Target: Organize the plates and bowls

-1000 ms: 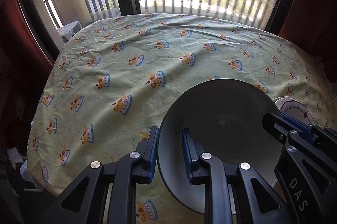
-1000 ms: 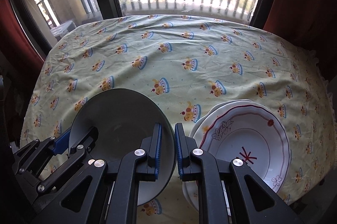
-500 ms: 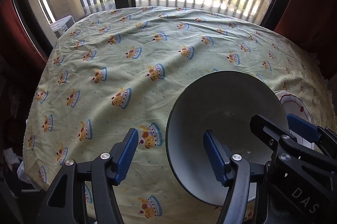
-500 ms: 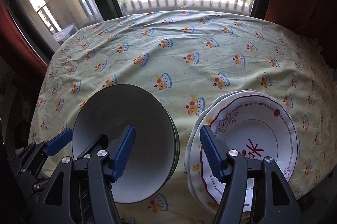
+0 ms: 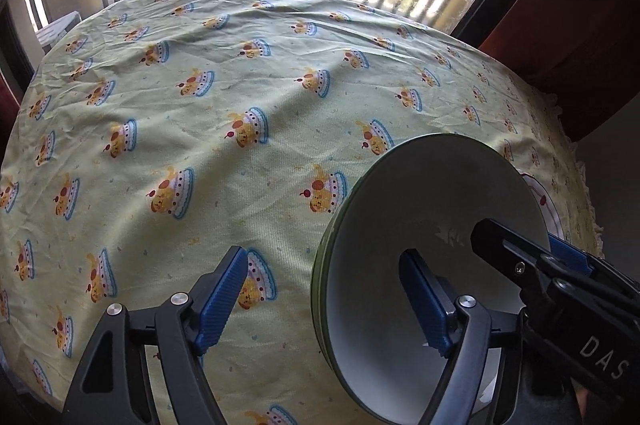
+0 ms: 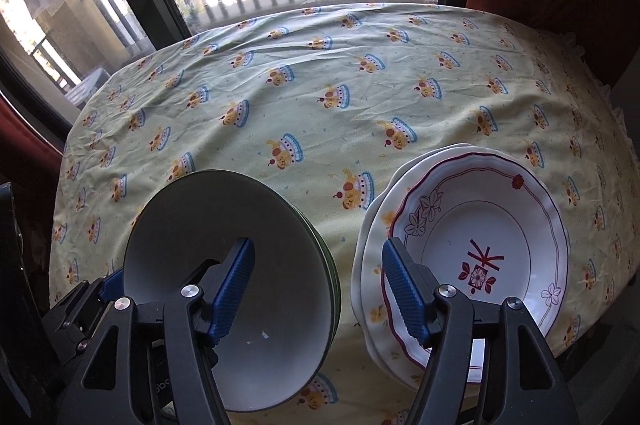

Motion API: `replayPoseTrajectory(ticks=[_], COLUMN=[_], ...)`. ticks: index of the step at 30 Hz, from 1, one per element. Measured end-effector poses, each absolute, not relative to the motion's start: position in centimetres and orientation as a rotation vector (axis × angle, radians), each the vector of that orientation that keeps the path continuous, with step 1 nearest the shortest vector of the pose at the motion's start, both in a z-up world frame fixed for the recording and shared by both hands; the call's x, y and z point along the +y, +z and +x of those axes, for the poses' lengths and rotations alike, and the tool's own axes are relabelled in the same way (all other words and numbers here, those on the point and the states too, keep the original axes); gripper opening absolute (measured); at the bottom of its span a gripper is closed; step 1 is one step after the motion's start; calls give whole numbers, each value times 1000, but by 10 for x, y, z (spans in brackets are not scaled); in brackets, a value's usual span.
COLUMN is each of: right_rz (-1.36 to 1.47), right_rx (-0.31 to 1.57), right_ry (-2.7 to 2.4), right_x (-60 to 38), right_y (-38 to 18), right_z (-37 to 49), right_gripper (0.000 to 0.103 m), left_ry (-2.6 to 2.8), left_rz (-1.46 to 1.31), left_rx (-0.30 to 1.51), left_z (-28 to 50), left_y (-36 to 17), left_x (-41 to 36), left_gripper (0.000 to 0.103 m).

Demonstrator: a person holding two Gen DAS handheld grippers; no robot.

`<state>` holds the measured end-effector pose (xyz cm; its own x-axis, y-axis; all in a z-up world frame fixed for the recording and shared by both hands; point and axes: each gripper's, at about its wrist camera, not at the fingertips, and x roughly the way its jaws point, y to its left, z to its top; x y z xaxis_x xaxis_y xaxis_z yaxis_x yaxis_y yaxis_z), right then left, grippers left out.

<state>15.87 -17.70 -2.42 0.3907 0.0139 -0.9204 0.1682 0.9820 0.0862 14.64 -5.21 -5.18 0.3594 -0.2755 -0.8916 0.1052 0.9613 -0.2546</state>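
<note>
Both grippers spread wider, left gripper [image 5: 324,299] straddling bowl [image 5: 420,225] rim

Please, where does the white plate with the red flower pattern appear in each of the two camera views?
Left wrist view: only a sliver of the patterned plate at the right edge, behind the grey bowl.
Right wrist view: lower right, in full, topping a plate stack.
Shared landmark: the grey bowl, left of the plate in both.

My left gripper [image 5: 320,299] and right gripper [image 6: 318,289]: black frames, ribbed blue pads. Bowl stack [image 6: 224,225]: grey-white inside, dark green rims. Top plate [image 6: 480,245]: white, maroon rim line, outlined flowers, maroon centre motif. Tablecloth [image 6: 320,65]: pale green, yellow-and-blue cake print
</note>
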Motion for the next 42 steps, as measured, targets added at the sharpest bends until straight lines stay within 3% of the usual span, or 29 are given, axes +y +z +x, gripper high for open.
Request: replayPoseTrajectory(ticks=[4, 12, 16, 21, 25, 32, 42], right_rz=[189, 276, 315, 393, 458, 492, 479], right_rx=[1198, 1206, 1198, 1221, 1232, 1308, 1304], right_ry=[-162, -168, -114, 25, 94, 192, 187], right_x=[-176, -180, -186, -190, -197, -208, -206], right_y=[-28, -34, -37, -51, -63, -75, -75], right_z=[153, 144, 143, 151, 158, 170, 171], right_gripper=[70, 70, 69, 52, 50, 37, 37], left_ry=[-291, -346, -328, -279, -208, -134, -139], left_rz=[-172, -166, -148, -57, -97, -110, -85], left_rx=[1227, 1240, 1251, 1237, 1242, 1231, 1229], left_z=[146, 146, 147, 143, 145, 142, 144], left_y=[-61, -59, -57, -53, -53, -51, -51], left_x=[-55, -63, -66, -78, -76, -77, -79], left_gripper=[60, 46, 45, 45, 45, 46, 46])
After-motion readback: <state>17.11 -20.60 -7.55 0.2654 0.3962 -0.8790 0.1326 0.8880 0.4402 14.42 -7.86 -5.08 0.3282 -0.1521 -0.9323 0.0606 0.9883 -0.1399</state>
